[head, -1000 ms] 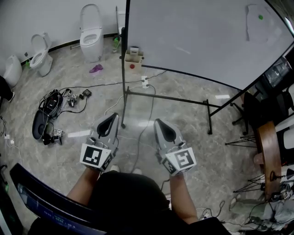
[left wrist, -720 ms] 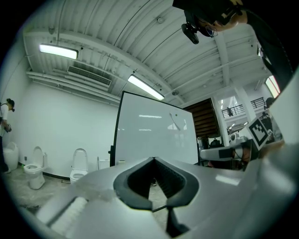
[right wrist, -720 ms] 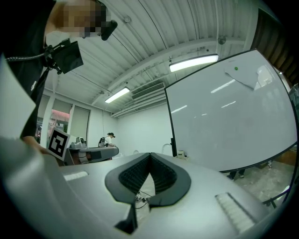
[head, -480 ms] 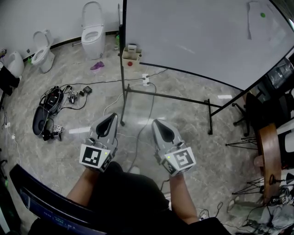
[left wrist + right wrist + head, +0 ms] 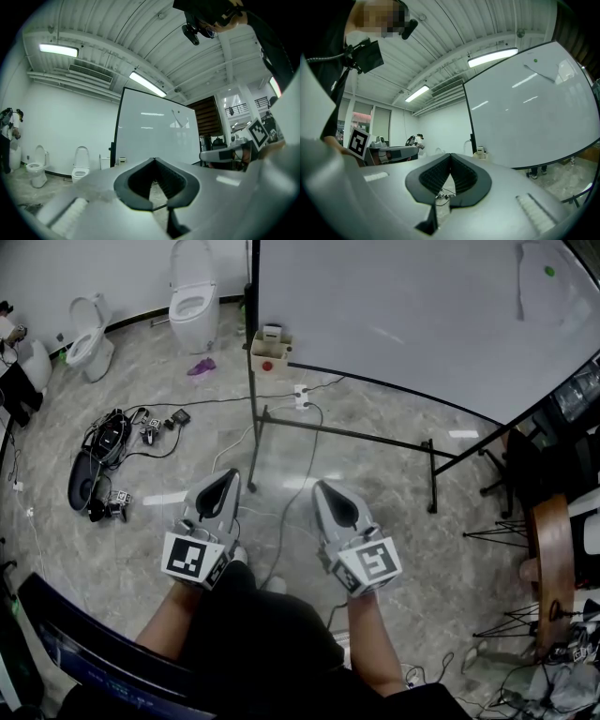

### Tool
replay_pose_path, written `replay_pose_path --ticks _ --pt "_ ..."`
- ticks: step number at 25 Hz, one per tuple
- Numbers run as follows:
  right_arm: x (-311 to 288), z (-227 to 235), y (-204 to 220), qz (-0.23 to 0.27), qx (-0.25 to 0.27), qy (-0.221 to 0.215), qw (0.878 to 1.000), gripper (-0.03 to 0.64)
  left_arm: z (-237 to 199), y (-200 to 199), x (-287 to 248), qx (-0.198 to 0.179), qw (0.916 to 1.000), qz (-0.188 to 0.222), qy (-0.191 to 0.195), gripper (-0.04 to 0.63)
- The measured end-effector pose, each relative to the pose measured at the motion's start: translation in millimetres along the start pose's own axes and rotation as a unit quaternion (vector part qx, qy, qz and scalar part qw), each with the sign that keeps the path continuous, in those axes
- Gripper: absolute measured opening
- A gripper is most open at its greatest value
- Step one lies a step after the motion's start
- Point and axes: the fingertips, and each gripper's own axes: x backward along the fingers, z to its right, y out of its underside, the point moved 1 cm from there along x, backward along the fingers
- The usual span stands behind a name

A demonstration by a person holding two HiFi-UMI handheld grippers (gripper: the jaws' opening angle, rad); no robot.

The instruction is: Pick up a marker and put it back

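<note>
I see no marker in any view. A large whiteboard (image 5: 394, 306) on a black stand fills the upper right of the head view, with a small green dot (image 5: 549, 270) near its top corner. Both grippers are held side by side in front of the person, over the floor and short of the board. My left gripper (image 5: 228, 474) is shut and holds nothing; its tips (image 5: 153, 159) meet in the left gripper view. My right gripper (image 5: 323, 487) is shut and empty too, with its jaws together (image 5: 450, 154). The whiteboard (image 5: 534, 117) stands ahead of both.
The whiteboard stand's floor bar (image 5: 356, 435) crosses the floor ahead. A small box (image 5: 270, 352) and a power strip (image 5: 301, 395) lie by its left post. Cables and gear (image 5: 103, 456) sit at the left, toilets (image 5: 192, 296) by the wall, a wooden table (image 5: 553, 568) at the right.
The head view has drifted a little, so the floor and board sit slightly lower in the picture. Both grippers keep their pose and stay shut.
</note>
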Motion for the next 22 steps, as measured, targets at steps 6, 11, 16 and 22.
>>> replay_pose_path --ticks 6,11,16,22 --pt "-20.3 3.3 6.3 -0.009 0.000 0.006 1.000 0.009 -18.6 8.0 -14.2 0.003 0.9999 -0.005 0.010 0.003" --pt "-54.0 18.8 7.2 -0.012 0.004 0.027 1.000 0.009 -47.6 13.8 -47.4 0.009 0.9995 -0.005 0.030 0.003" --pt "-97.3 37.9 -2.6 -0.005 0.008 0.044 0.999 0.009 -86.0 8.7 -90.6 0.002 0.9991 -0.010 0.042 0.003" --pt "-143.5 60.5 -12.4 -0.006 0.012 0.069 0.998 0.009 -121.7 3.8 -134.4 -0.009 0.9975 -0.015 0.068 0.003"
